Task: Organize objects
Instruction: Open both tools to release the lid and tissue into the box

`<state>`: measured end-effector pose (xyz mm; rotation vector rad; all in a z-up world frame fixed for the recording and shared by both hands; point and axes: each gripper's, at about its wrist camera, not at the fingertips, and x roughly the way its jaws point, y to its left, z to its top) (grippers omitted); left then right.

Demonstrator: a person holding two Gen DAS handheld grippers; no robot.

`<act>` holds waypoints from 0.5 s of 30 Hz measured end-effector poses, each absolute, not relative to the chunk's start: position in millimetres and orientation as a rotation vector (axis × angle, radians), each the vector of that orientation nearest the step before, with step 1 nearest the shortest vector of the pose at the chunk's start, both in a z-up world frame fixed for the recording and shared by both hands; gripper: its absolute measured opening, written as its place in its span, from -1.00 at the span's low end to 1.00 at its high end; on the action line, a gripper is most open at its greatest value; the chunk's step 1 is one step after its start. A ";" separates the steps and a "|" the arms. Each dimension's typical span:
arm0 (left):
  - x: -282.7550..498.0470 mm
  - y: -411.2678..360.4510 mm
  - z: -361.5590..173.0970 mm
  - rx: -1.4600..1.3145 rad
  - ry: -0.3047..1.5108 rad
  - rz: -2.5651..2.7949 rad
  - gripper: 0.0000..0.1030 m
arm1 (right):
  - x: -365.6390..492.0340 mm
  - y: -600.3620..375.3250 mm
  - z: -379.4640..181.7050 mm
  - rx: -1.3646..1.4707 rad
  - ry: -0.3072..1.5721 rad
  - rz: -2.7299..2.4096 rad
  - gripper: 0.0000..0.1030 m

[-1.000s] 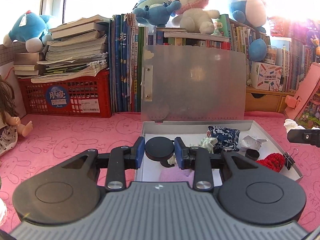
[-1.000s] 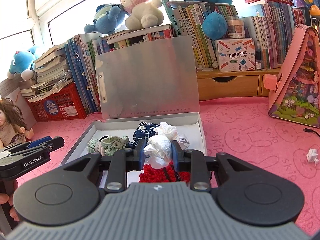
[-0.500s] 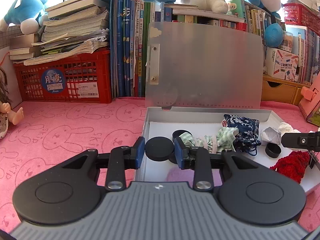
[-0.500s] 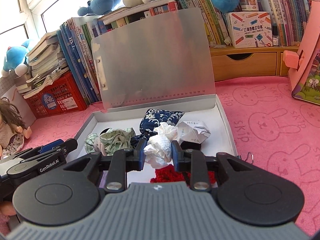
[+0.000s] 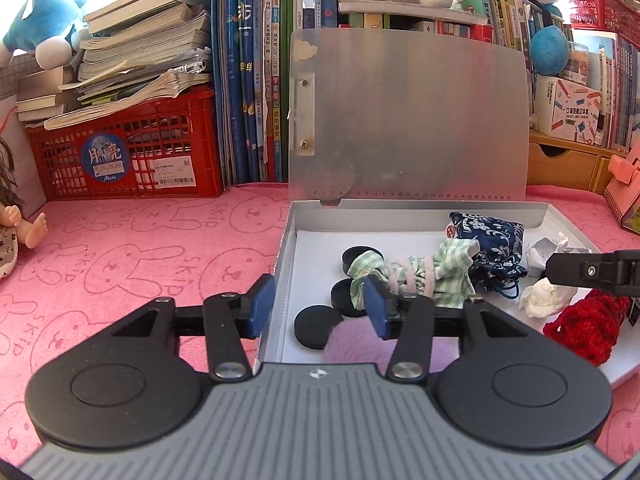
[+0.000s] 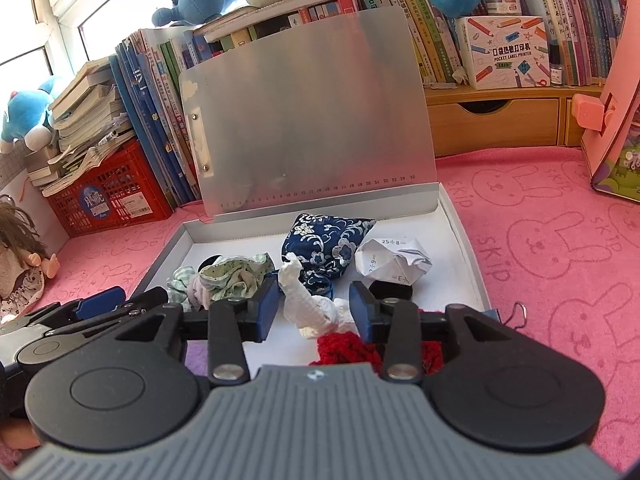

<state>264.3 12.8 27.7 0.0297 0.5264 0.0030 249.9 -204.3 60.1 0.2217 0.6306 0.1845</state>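
Box: grey box [image 5: 558,216] sits open on the pink worktop [image 5: 140,248], lid [image 5: 408,116] propped upright against the books; the gathered things lie inside it.
Left tool: left tool [image 5: 318,306] hangs spread wide and holds nothing, one finger outside the box's left wall, the other inside; a black disc [image 5: 314,327] lies flat between them.
Left risk: lowering or closing from here could pinch that wall and drag the box.
Middle: checked cloth [image 5: 424,276] drapes over two more discs [image 5: 346,294]; a careless sweep could snag it.
Right tool: right tool [image 6: 316,308] gapes empty around a white tissue wad [image 6: 308,304], probably just touching the red knit [image 6: 348,346].
Right risk: the light wad may cling to a pad or roll out over the near edge.
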 end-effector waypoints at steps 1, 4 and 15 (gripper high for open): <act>259.9 13.1 31.4 0.031 0.511 -0.002 0.32 | 246.7 -204.6 62.6 0.214 0.622 0.185 0.14; 249.2 11.8 41.2 0.046 0.488 -0.012 0.43 | 234.8 -205.8 69.4 0.201 0.597 0.197 0.21; 189.7 10.7 54.5 0.067 0.463 -0.072 0.60 | 165.8 -203.2 84.9 0.134 0.513 0.289 0.44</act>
